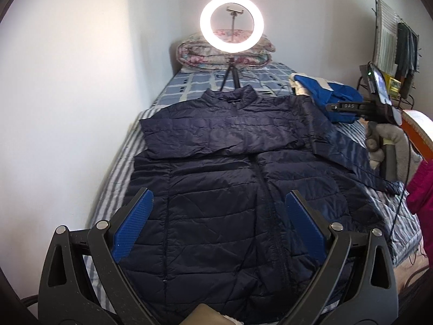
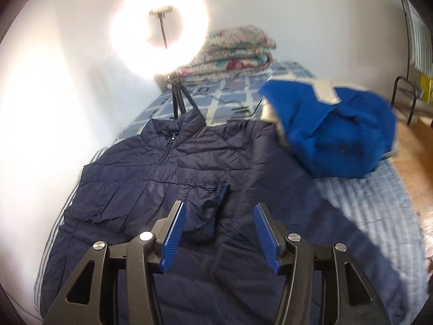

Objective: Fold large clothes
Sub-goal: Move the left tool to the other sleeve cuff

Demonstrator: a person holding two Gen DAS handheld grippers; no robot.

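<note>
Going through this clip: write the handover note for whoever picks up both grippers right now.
Left gripper: open, empty, above the jacket's lower half.
Right gripper: open, empty, near the folded sleeve's cuff.
Navy jacket lies flat, zipped, collar toward the ring light, on the bed.
Done: one sleeve is folded across the chest.
Left: the other sleeve lies spread out to the side; fold it in, then fold the body. The blue garment waits unfolded.

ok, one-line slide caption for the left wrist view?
Open left tool above a navy puffer jacket spread on the bed, one sleeve folded across the chest.
</note>
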